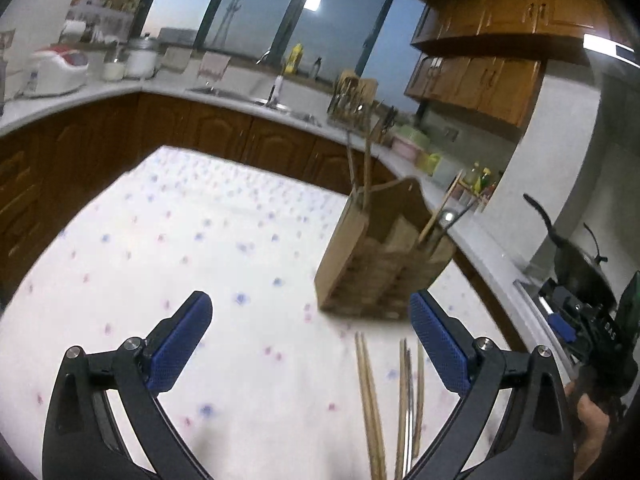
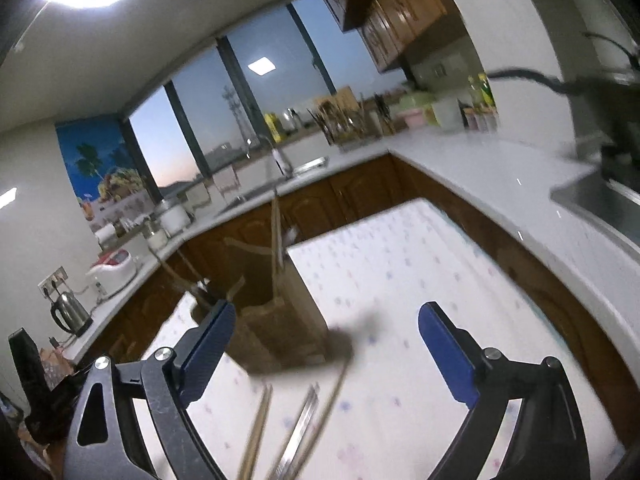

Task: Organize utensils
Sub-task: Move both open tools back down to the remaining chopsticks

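A wooden utensil holder (image 1: 384, 252) stands on the dotted white tablecloth (image 1: 180, 240), with chopsticks and a metal utensil standing in its compartments. Several loose wooden chopsticks (image 1: 370, 400) and a metal utensil (image 1: 408, 412) lie on the cloth in front of it. My left gripper (image 1: 312, 340) is open and empty above the cloth, with the loose chopsticks near its right finger. In the right wrist view the holder (image 2: 276, 324) is blurred, and the loose chopsticks (image 2: 256, 432) and metal utensil (image 2: 300, 432) lie between the fingers. My right gripper (image 2: 326, 348) is open and empty.
Kitchen counters (image 1: 480, 248) with brown cabinets wrap around the table. A sink (image 1: 240, 94), a cutlery rack (image 1: 352, 96), a rice cooker (image 1: 56, 70) and a black pan (image 1: 576, 256) stand on them. The right gripper's body (image 1: 592, 332) shows at the right edge.
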A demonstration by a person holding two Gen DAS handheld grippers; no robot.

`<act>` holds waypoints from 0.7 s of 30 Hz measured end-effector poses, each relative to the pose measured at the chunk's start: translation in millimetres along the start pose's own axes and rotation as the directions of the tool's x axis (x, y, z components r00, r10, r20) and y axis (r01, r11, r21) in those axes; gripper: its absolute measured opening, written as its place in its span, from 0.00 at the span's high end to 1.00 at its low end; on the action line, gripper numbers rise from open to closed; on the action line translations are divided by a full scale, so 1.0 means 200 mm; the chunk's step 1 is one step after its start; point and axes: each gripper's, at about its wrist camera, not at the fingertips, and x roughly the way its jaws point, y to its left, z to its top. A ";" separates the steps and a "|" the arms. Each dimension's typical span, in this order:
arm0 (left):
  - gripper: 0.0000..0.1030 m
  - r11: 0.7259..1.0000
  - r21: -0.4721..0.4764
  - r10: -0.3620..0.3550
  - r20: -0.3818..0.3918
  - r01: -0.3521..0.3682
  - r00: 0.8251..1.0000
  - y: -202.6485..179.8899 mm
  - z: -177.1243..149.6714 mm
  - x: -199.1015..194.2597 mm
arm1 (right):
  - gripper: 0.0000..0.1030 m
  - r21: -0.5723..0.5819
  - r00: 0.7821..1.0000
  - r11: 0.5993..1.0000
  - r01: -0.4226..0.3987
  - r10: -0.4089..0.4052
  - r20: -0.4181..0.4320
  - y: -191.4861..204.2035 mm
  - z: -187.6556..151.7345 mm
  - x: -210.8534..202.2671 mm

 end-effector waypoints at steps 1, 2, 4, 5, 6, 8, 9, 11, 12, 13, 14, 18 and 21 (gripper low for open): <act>0.03 1.000 -0.011 -0.008 -0.011 0.008 1.000 0.01 -0.03 0.00 | 0.09 0.004 1.000 1.000 0.004 -0.004 -0.009 -0.01 -0.02 -0.01; 0.03 1.000 -0.021 -0.016 -0.026 0.015 1.000 0.01 -0.06 0.01 | 0.09 0.011 1.000 1.000 0.011 -0.011 -0.024 -0.02 -0.05 -0.02; 0.03 0.999 -0.027 -0.022 -0.054 0.020 0.998 0.01 -0.10 0.03 | 0.09 0.011 0.999 1.000 0.016 -0.016 -0.043 -0.04 -0.09 -0.03; 0.03 1.000 -0.023 -0.021 -0.063 0.020 0.998 0.00 -0.11 0.04 | 0.09 0.005 0.998 1.000 0.023 -0.023 -0.055 -0.04 -0.12 -0.03; 0.03 1.000 -0.015 -0.021 -0.072 0.020 0.997 -0.01 -0.13 0.05 | 0.09 0.000 0.998 1.000 0.028 -0.028 -0.063 -0.04 -0.14 -0.03; 0.03 1.000 0.001 -0.022 -0.084 0.023 0.996 -0.03 -0.16 0.05 | 0.09 -0.004 0.996 0.999 0.034 -0.034 -0.085 -0.03 -0.16 -0.02; 0.03 1.000 0.007 -0.021 -0.088 0.022 0.996 -0.04 -0.17 0.06 | 0.09 -0.006 0.995 0.999 0.035 -0.036 -0.095 -0.03 -0.18 -0.02; 0.03 1.000 0.015 -0.019 -0.099 0.021 0.995 -0.05 -0.18 0.06 | 0.09 -0.014 0.993 0.999 0.038 -0.040 -0.108 -0.03 -0.20 0.00; 0.03 1.000 0.014 -0.017 -0.101 0.018 0.995 -0.05 -0.18 0.06 | 0.09 -0.017 0.993 0.999 0.040 -0.042 -0.113 -0.03 -0.21 0.00; 0.03 1.000 0.011 -0.014 -0.103 0.016 0.995 -0.04 -0.18 0.07 | 0.09 -0.021 0.991 0.999 0.043 -0.045 -0.122 -0.02 -0.22 0.01; 0.03 1.000 0.005 -0.010 -0.105 0.010 0.994 -0.03 -0.19 0.07 | 0.09 -0.023 0.991 0.999 0.043 -0.045 -0.129 -0.02 -0.22 0.02; 0.03 1.000 -0.011 0.008 -0.116 -0.009 0.993 0.01 -0.19 0.07 | 0.09 -0.046 0.984 0.998 0.039 -0.046 -0.170 0.01 -0.26 0.08; 0.03 1.000 -0.021 0.015 -0.132 -0.018 0.991 0.04 -0.20 0.09 | 0.19 -0.100 0.970 0.994 0.035 -0.058 -0.236 0.08 -0.32 0.18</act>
